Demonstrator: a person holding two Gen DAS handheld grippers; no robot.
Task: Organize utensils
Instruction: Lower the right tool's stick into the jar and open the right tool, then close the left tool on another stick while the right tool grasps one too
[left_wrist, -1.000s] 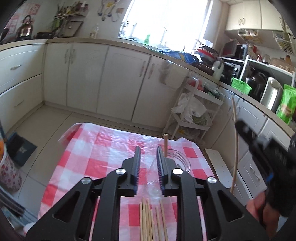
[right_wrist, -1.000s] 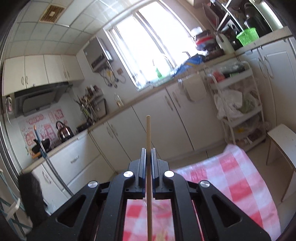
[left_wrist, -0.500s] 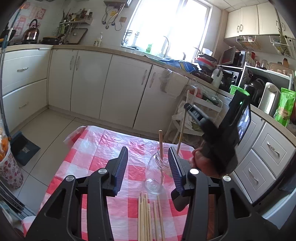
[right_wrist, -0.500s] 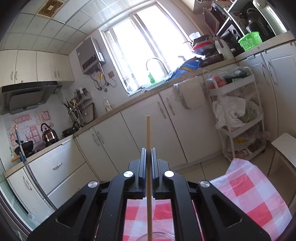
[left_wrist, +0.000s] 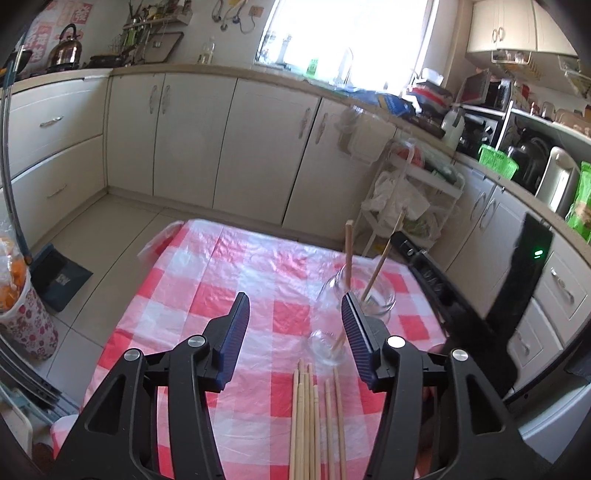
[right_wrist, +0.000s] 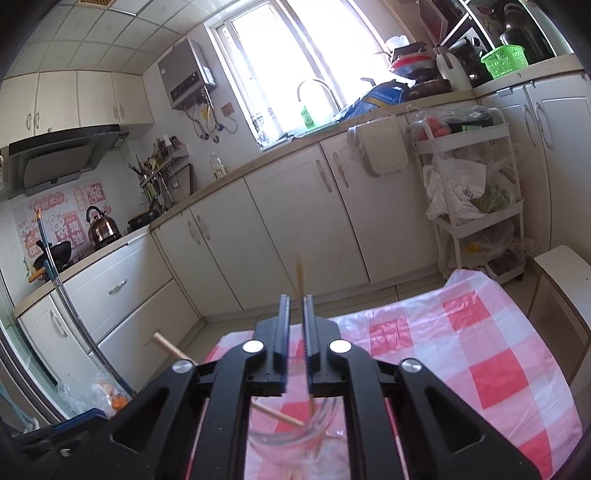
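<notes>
Left gripper jaws, just opening, stand spread and empty; right gripper, just parting, frees a chopstick.

I see a clear, glossy glass jar holding pale matt wooden chopsticks; more lie at lower centre. The checked cloth looks shiny, crinkled plastic. My fingers are matt black, ribbed.
</notes>
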